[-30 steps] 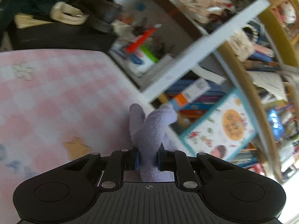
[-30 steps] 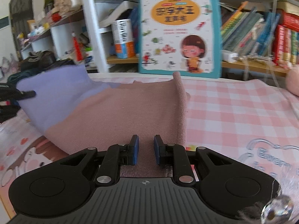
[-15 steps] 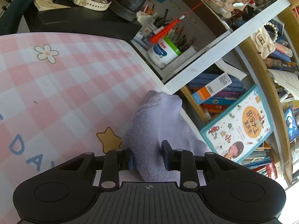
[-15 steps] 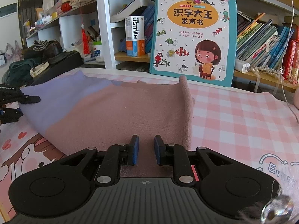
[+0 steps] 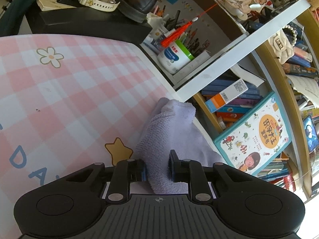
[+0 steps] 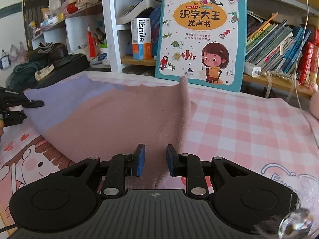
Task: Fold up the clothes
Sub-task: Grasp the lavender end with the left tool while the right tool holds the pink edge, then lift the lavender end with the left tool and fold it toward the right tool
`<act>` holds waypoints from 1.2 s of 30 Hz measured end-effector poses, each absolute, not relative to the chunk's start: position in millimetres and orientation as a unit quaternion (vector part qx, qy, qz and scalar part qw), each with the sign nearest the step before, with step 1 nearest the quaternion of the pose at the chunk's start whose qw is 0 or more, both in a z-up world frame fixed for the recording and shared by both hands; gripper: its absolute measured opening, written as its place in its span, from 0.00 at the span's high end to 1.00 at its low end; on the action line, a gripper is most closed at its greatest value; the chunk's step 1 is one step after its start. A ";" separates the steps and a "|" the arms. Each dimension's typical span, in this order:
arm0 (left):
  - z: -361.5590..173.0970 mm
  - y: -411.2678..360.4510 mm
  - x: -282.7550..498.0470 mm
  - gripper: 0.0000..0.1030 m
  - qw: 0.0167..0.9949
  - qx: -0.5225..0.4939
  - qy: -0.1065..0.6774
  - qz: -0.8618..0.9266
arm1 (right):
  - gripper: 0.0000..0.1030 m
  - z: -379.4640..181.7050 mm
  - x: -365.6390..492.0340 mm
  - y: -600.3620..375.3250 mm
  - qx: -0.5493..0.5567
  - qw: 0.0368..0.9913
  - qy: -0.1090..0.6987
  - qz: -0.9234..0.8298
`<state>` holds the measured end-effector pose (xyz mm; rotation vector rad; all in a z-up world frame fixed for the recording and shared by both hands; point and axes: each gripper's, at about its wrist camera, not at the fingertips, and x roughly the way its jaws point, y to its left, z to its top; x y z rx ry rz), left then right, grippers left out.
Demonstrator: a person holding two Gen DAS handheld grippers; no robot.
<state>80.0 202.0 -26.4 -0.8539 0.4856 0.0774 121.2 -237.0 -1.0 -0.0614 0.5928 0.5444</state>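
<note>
The cloth (image 6: 111,119), lilac at one end and dusty pink over the rest, lay spread across the pink checked counter (image 6: 239,123) in front of the bookshelf (image 6: 279,39), its right edge standing up in a ridge. The left tongs (image 5: 157,169) sat at the lilac end with their jaws parted, a bunched lilac corner lying between them; from where I stood the fabric looked loose in the gap rather than pinched, though I couldn't be sure it wasn't brushing one pad. The right tongs (image 6: 155,160) hovered low over the near pink edge, jaws apart and gripping nothing.

It looked like the pause between folds: the cloth laid out flat and neither end held. To my eye the next move called for both tongs to close on their corners, the left on the lilac bunch, the right on the pink hem just ahead of it, and to carry that side over evenly. The raised ridge probably wanted flattening too, or it would get creased into the fold.
</note>
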 end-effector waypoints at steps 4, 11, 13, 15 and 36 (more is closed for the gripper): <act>-12.8 193.9 79.4 0.85 0.896 -0.379 0.226 0.037 | 0.79 -6.2 129.6 -245.4 0.018 0.913 0.304 0.271; 27.2 164.6 77.7 0.86 0.933 -0.309 0.183 0.010 | 0.79 -9.6 133.1 -254.5 0.060 0.907 0.310 0.277; 39.5 151.3 80.2 0.86 0.941 -0.291 0.170 -0.006 | 0.79 -9.4 132.9 -254.4 0.060 0.908 0.309 0.277; 52.0 135.8 83.0 0.86 0.950 -0.268 0.157 -0.024 | 0.79 -9.7 133.0 -254.7 0.062 0.908 0.309 0.277; 0.7 -97.3 84.9 0.65 0.932 0.142 0.237 -0.235 | 0.78 -14.0 141.4 -272.4 0.114 0.890 0.329 0.295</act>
